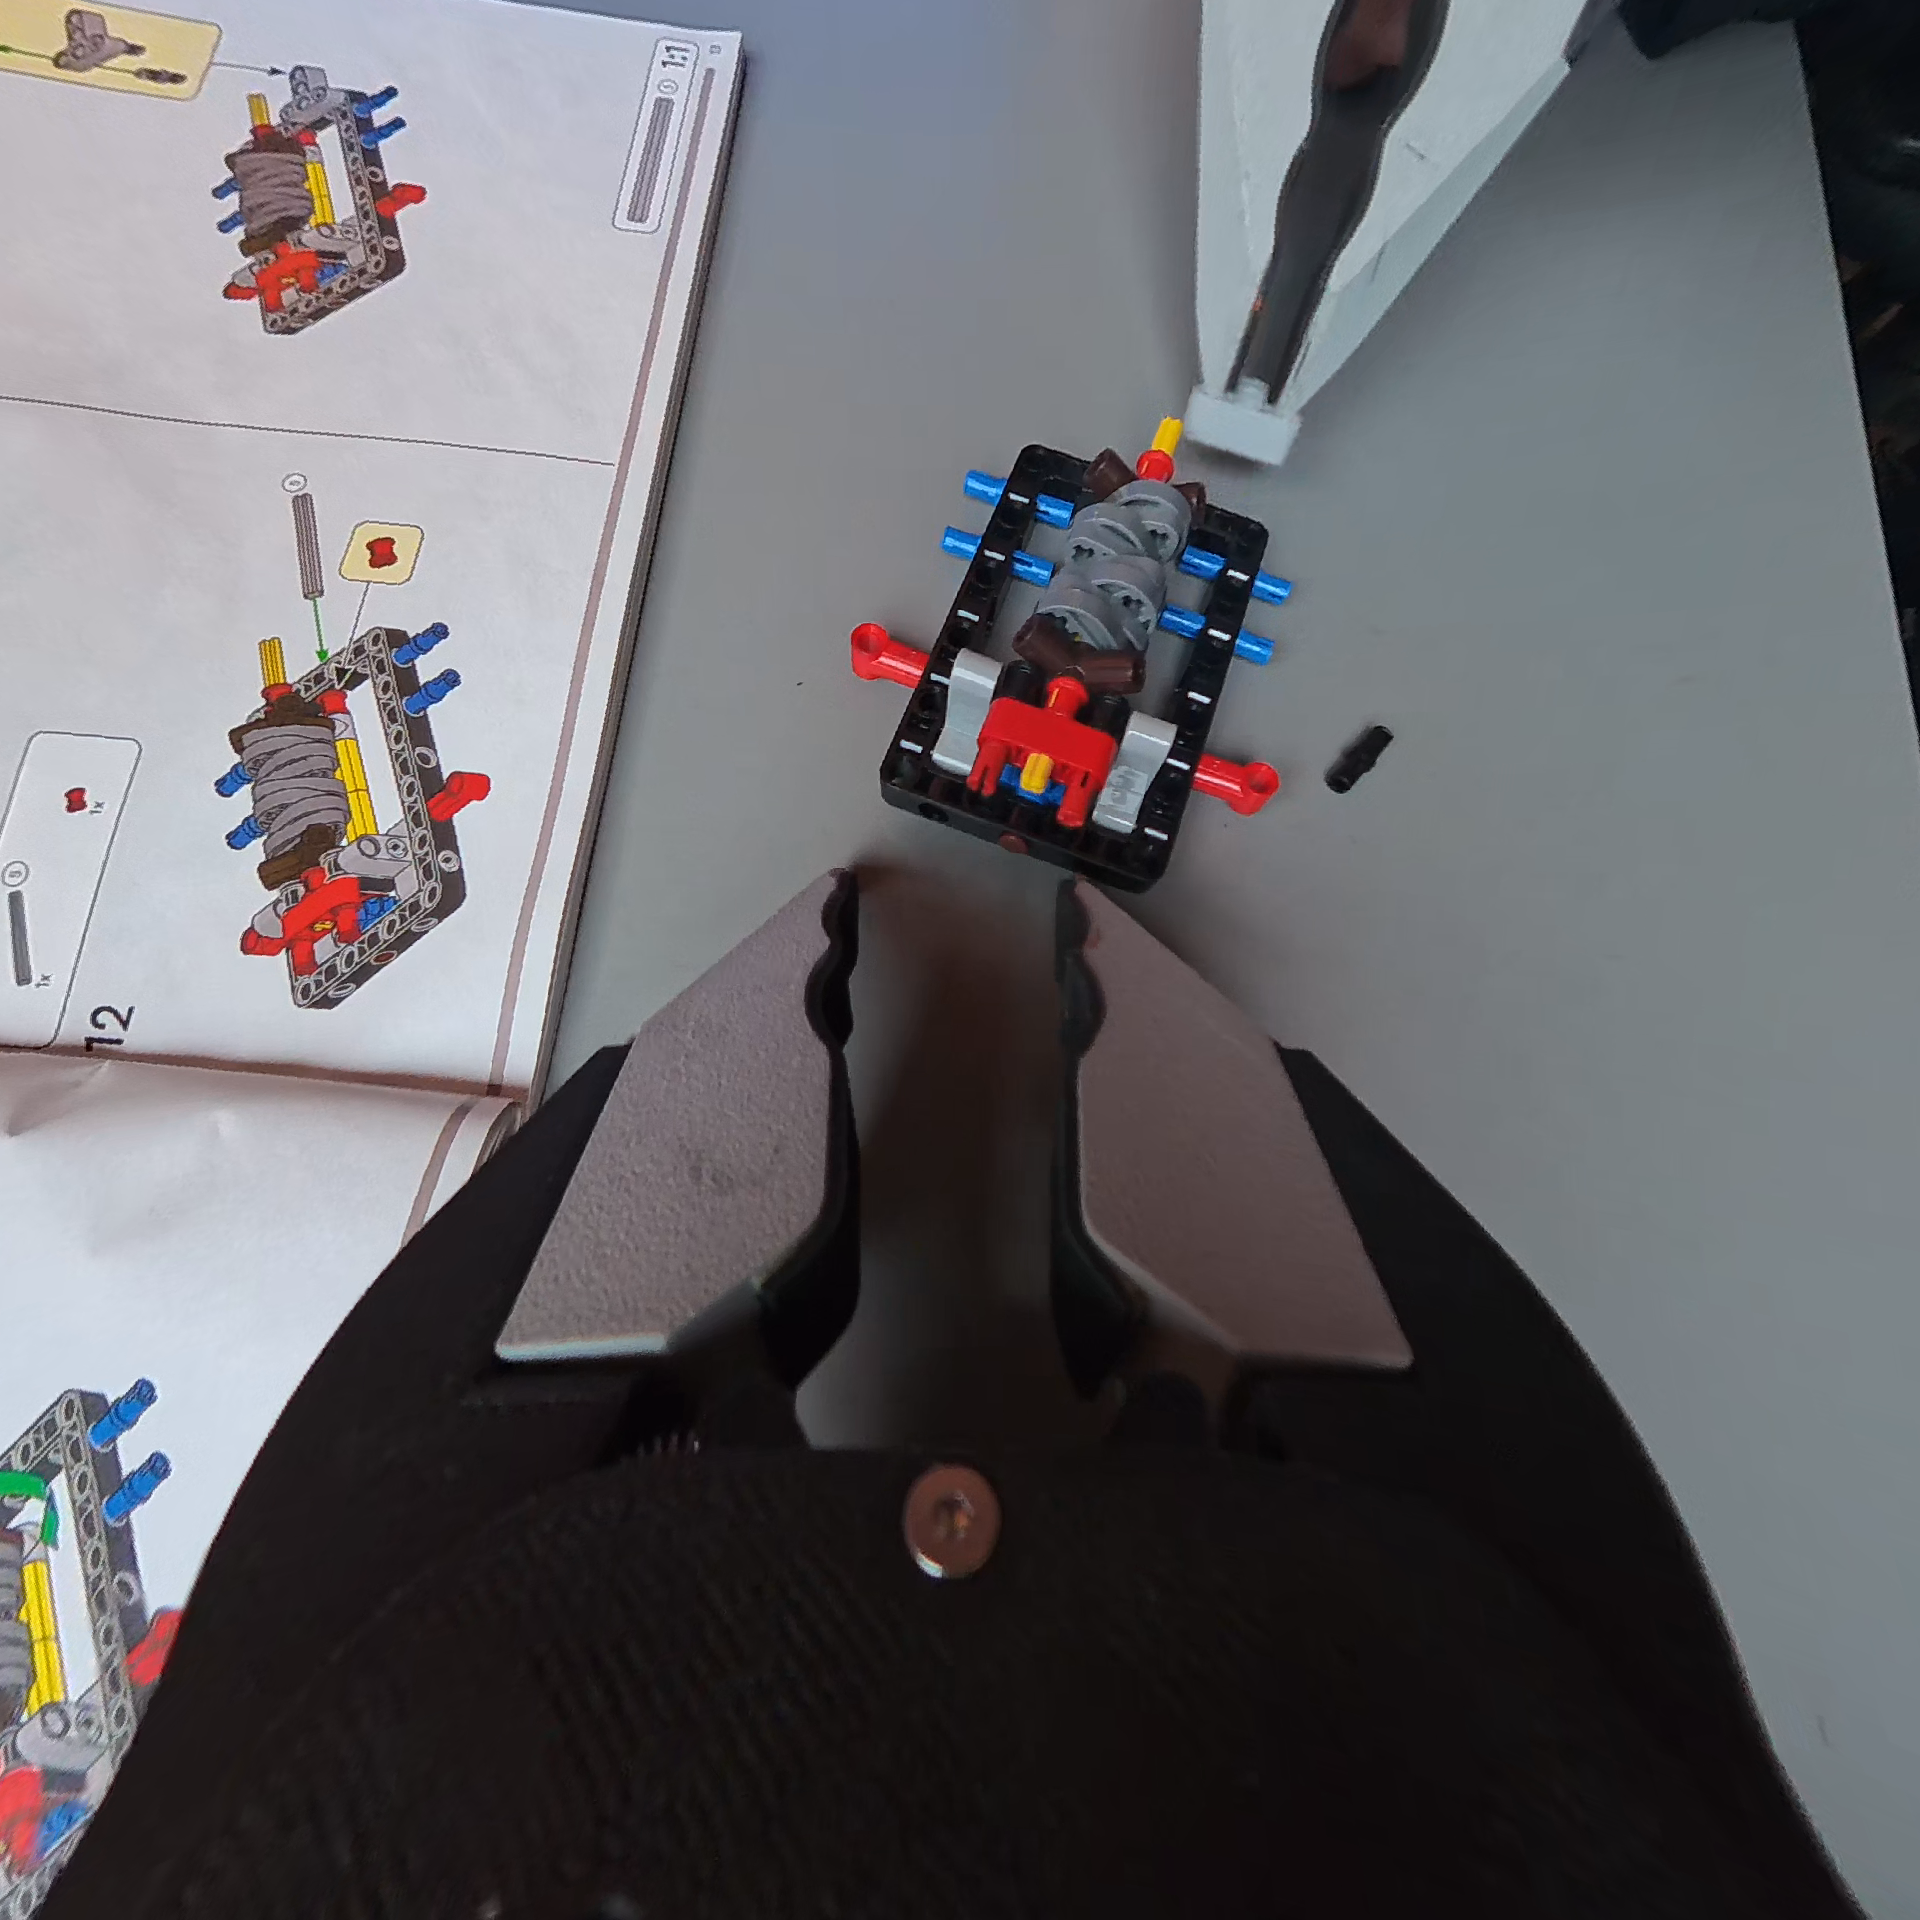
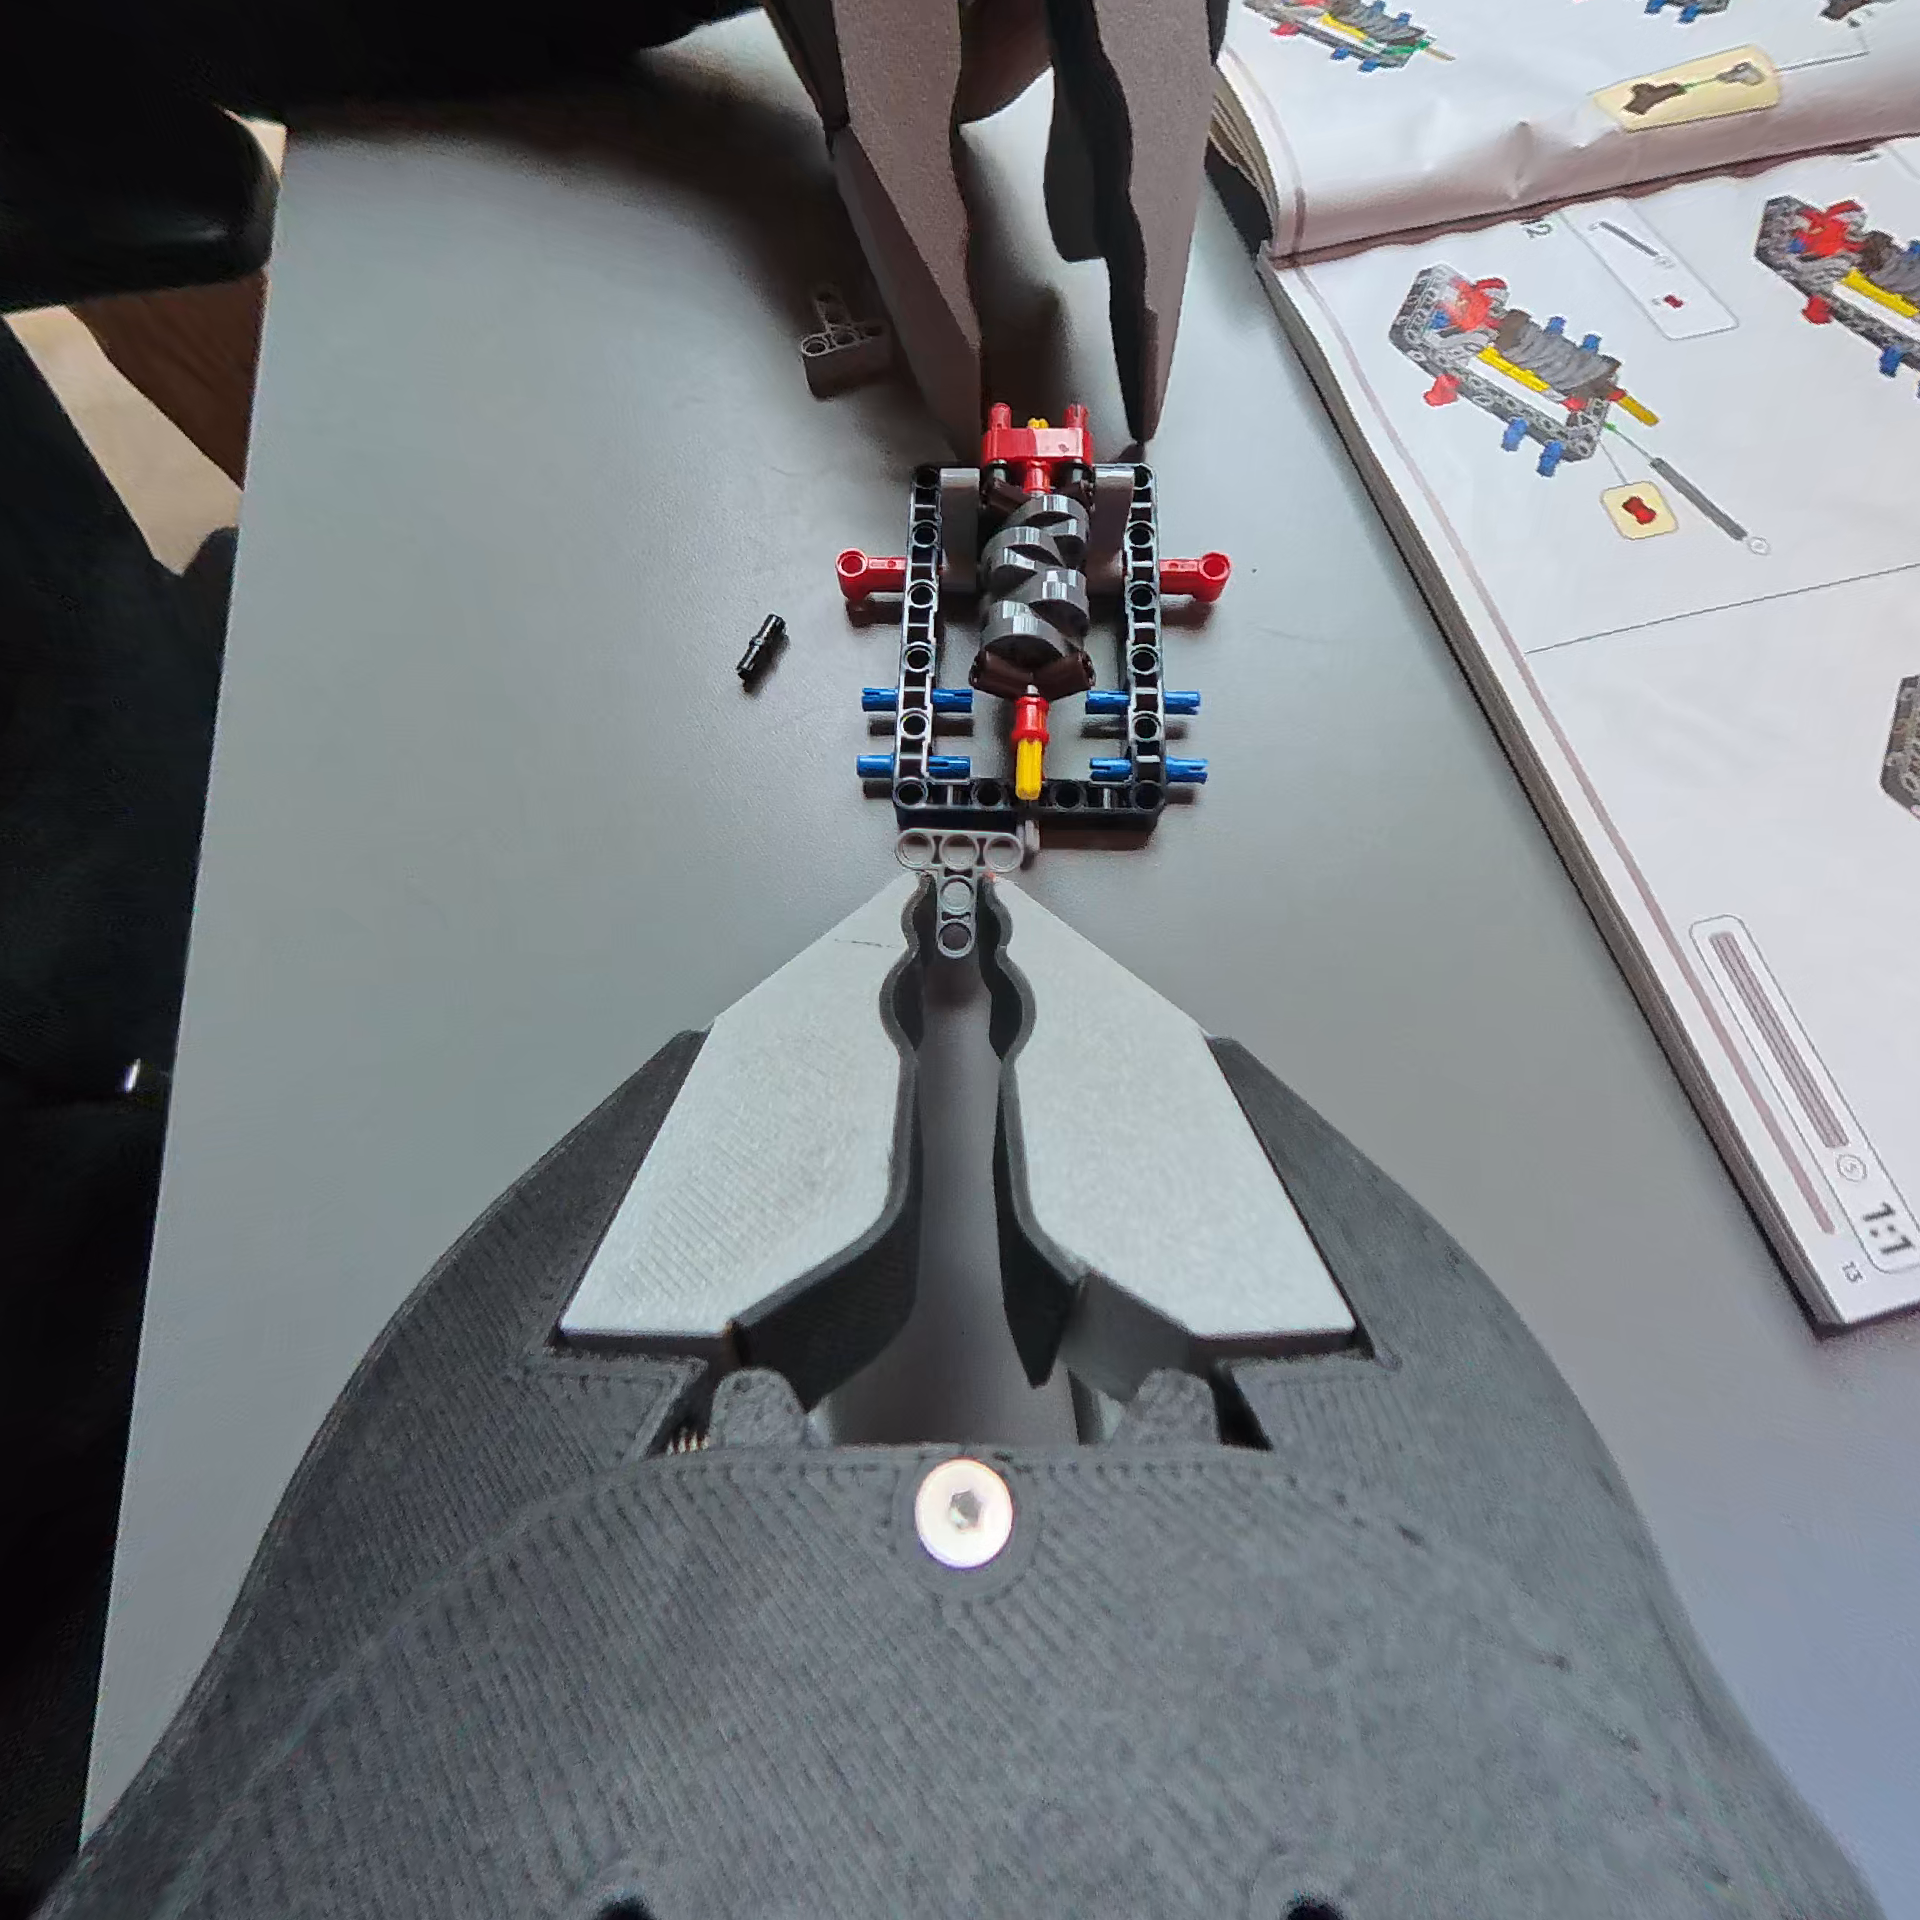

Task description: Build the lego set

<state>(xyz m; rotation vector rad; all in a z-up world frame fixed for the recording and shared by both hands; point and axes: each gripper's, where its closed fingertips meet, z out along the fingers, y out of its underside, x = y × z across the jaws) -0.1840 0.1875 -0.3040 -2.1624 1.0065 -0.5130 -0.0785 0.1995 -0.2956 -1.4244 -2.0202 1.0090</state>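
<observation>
The left tool hovers open and empty just short of the red end of the black frame, which lies flat on the grey worktop — light, rigid plastic, best steadied by its long side rails, clear of the thin blue pegs. The right tool pinches the stem of a small grey T-shaped piece at the frame's other end — stiff, but likely to twist in so narrow a grip.
</observation>
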